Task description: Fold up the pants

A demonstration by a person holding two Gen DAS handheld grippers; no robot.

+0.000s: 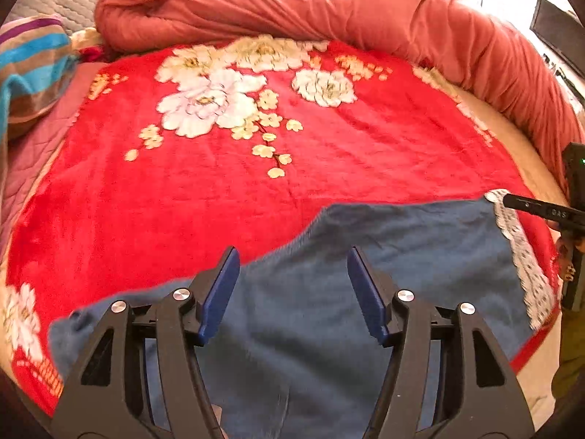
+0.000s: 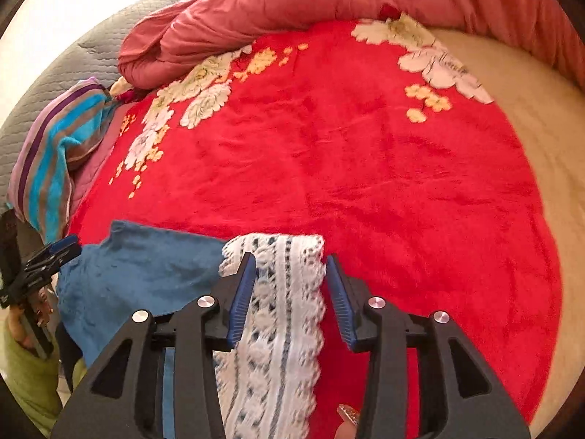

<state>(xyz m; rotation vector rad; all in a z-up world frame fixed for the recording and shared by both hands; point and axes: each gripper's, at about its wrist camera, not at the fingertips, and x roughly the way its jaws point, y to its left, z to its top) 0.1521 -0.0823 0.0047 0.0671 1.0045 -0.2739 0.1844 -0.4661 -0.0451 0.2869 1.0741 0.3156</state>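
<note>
Blue pants (image 1: pixel 384 256) lie flat across the near edge of a red floral blanket (image 1: pixel 256 183). A white lace hem (image 1: pixel 519 252) trims their right end. My left gripper (image 1: pixel 292 252) is open above the blue cloth, holding nothing. In the right wrist view my right gripper (image 2: pixel 289 259) is open, its jaws on either side of the lace hem (image 2: pixel 281 311), with the blue cloth (image 2: pixel 146 270) to its left. The right gripper's tip also shows in the left wrist view (image 1: pixel 526 206) at the hem's far corner. The left gripper shows at the left edge of the right wrist view (image 2: pixel 55 252).
A rolled pink quilt (image 1: pixel 329 7) runs along the far side and right of the bed. A striped pillow (image 1: pixel 33 69) lies at the left. Bare cream mattress (image 2: pixel 541 117) shows to the right of the blanket.
</note>
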